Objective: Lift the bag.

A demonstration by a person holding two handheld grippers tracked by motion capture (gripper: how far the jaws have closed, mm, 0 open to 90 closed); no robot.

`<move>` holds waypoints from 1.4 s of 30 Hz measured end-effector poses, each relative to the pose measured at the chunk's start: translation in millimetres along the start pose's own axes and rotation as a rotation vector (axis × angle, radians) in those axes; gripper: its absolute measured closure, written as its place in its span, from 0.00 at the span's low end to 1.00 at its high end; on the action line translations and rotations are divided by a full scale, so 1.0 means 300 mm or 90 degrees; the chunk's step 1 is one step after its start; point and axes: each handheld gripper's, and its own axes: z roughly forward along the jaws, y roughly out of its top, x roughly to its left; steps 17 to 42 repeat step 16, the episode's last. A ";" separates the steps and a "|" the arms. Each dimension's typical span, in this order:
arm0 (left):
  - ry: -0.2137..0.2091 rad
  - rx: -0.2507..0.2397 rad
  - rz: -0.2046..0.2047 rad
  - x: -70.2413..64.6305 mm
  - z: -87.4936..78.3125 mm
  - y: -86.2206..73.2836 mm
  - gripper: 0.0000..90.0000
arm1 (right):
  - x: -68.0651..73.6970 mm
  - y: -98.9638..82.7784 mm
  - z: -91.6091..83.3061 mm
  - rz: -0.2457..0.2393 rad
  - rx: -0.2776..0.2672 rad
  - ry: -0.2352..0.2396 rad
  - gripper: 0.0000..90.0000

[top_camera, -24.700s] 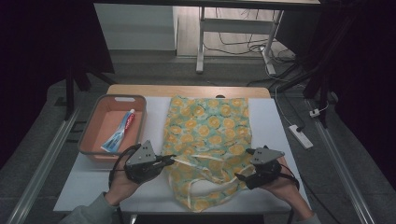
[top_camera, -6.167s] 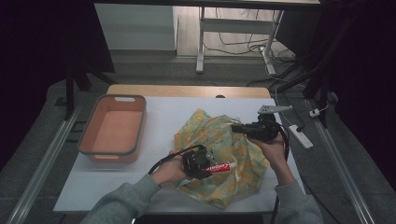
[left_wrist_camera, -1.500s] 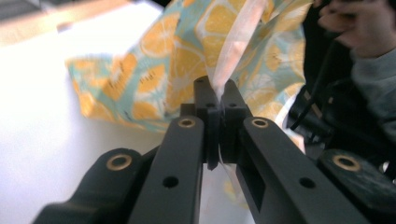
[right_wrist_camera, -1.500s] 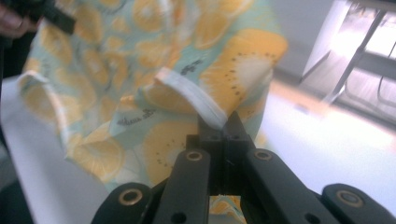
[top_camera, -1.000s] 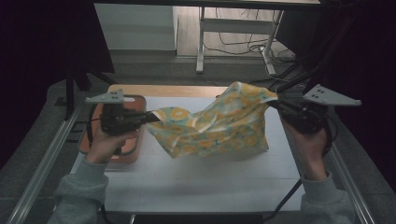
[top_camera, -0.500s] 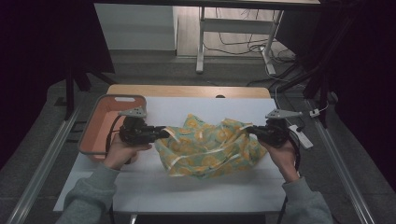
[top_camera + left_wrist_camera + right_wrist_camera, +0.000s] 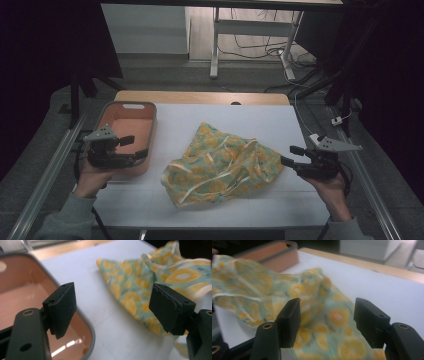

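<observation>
White tabletop (image 7: 240, 117) bears a crumpled bag (image 7: 222, 165), contents hidden; flanking it, left gripper (image 7: 131, 147) and right gripper (image 7: 289, 156), jaws just opened, hold nothing.

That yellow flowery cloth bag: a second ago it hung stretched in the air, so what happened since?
Both tools came down and let go: the left tool and right tool have just been opening, nothing between their jaws. The yellow-and-green patterned cloth bag dropped and lies crumpled on the white table. The pink plastic tray stayed at the left, empty.

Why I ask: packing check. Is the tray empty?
Empty: the tray shows only its bare pink floor beside the bag.
</observation>
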 end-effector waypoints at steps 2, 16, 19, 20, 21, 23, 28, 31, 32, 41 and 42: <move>0.010 0.018 0.008 -0.012 0.023 -0.018 0.25 | -0.006 -0.035 0.009 0.001 0.012 -0.015 0.43; 0.018 0.047 0.015 -0.029 0.057 -0.041 0.27 | 0.002 -0.084 0.104 -0.042 0.044 -0.024 0.45; 0.018 0.047 0.015 -0.029 0.057 -0.041 0.27 | 0.002 -0.084 0.104 -0.042 0.044 -0.024 0.45; 0.018 0.047 0.015 -0.029 0.057 -0.041 0.27 | 0.002 -0.084 0.104 -0.042 0.044 -0.024 0.45; 0.018 0.047 0.015 -0.029 0.057 -0.041 0.27 | 0.002 -0.084 0.104 -0.042 0.044 -0.024 0.45; 0.018 0.047 0.015 -0.029 0.057 -0.041 0.27 | 0.002 -0.084 0.104 -0.042 0.044 -0.024 0.45; 0.018 0.047 0.015 -0.029 0.057 -0.041 0.27 | 0.002 -0.084 0.104 -0.042 0.044 -0.024 0.45; 0.018 0.047 0.015 -0.029 0.057 -0.041 0.27 | 0.002 -0.084 0.104 -0.042 0.044 -0.024 0.45; 0.018 0.047 0.015 -0.029 0.057 -0.041 0.27 | 0.002 -0.084 0.104 -0.042 0.044 -0.024 0.45; 0.018 0.047 0.015 -0.029 0.057 -0.041 0.27 | 0.002 -0.084 0.104 -0.042 0.044 -0.024 0.45; 0.018 0.047 0.015 -0.029 0.057 -0.041 0.27 | 0.002 -0.084 0.104 -0.042 0.044 -0.024 0.45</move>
